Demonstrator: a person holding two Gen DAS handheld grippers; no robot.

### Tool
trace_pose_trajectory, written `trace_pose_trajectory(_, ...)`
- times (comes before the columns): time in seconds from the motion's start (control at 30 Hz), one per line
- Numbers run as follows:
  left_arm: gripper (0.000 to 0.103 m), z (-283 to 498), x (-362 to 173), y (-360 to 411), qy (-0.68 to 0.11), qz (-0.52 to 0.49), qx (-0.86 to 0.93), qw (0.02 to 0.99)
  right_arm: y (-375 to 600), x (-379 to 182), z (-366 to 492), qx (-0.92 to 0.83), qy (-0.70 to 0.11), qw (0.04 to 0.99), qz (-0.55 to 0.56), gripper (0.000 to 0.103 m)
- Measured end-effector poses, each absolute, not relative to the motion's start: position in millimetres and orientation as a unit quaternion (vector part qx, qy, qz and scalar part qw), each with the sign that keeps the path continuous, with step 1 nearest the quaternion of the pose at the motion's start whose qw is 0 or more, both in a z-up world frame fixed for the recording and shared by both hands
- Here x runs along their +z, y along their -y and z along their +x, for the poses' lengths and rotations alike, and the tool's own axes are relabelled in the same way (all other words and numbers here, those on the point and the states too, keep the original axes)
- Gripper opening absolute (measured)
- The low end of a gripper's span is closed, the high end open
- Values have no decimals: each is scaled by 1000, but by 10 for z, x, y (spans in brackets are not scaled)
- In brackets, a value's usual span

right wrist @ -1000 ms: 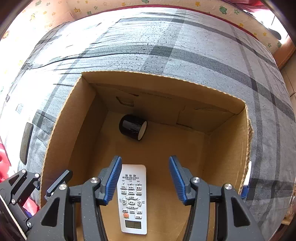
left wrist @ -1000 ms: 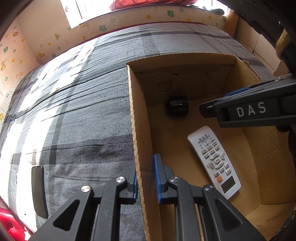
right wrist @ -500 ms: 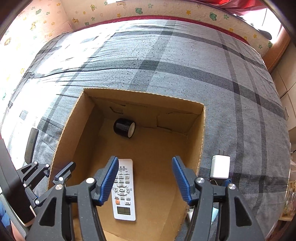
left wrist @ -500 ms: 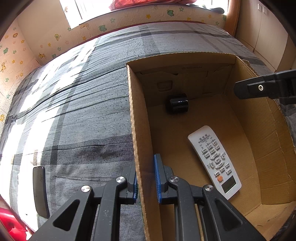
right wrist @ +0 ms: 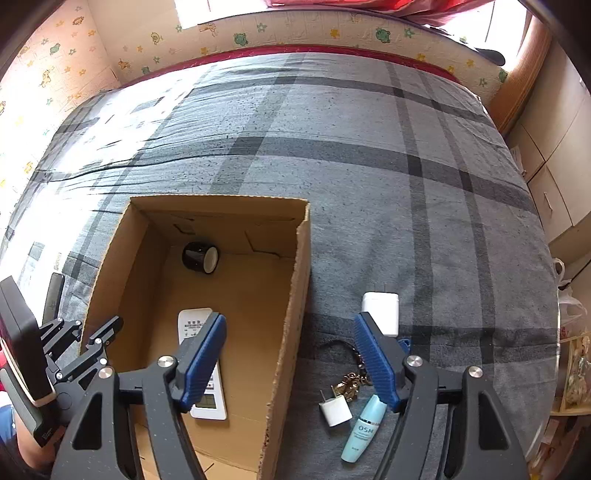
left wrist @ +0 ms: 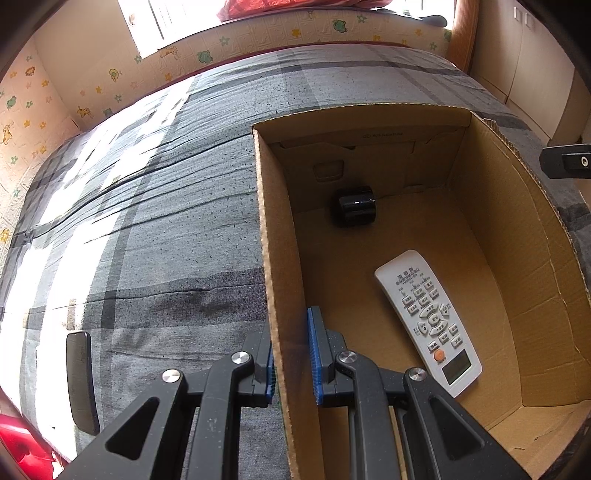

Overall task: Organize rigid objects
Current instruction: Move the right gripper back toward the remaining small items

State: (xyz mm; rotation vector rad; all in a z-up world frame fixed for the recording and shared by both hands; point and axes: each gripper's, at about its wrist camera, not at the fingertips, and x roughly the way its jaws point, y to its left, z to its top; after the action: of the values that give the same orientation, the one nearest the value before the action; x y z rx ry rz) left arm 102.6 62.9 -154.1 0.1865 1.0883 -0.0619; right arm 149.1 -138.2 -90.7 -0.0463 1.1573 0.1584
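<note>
A cardboard box [left wrist: 280, 258] stands open on the grey plaid bed. My left gripper [left wrist: 291, 354] is shut on its left wall near the front corner. Flat on the box floor lies a white remote [left wrist: 428, 325], and a black cylinder [left wrist: 356, 210] lies on its side at the back. My right gripper [right wrist: 290, 325] hovers above the box's right wall [right wrist: 295, 295], jaws opening, with nothing held between them. To the right of the box on the bed are a white charger [right wrist: 382, 310], a small white plug [right wrist: 335, 410], a keychain [right wrist: 351, 384] and a light blue tube [right wrist: 364, 428].
A black phone [left wrist: 81, 380] lies on the bed left of the box. Something red [left wrist: 22, 446] shows at the bed's near left edge. The patterned wall [right wrist: 258, 33] runs behind the bed, and cabinets [right wrist: 554, 166] stand on the right.
My right gripper has come up out of the box and moved right over its right wall, its jaws spreading wider. The remote stays on the box floor. The left gripper has not moved.
</note>
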Motion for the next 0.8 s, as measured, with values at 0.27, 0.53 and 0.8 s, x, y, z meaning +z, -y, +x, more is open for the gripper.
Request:
trace_pose_trajectory(0.27, 16, 1024, -1545, -634, -516, 89, -30, 851, 1735, -879, 1373, 48, -537, 842, -11, 95)
trace_pose_trajectory(0.53, 16, 1023, -1542, -629, -517, 90, -30, 851, 2057, -954, 1196, 21, -537, 843, -13, 103)
trace_pose_trajectory(0.8, 16, 1022, -1545, -623, -517, 91, -30, 851, 2240, -1135, 1008, 0, -554, 832, -15, 103)
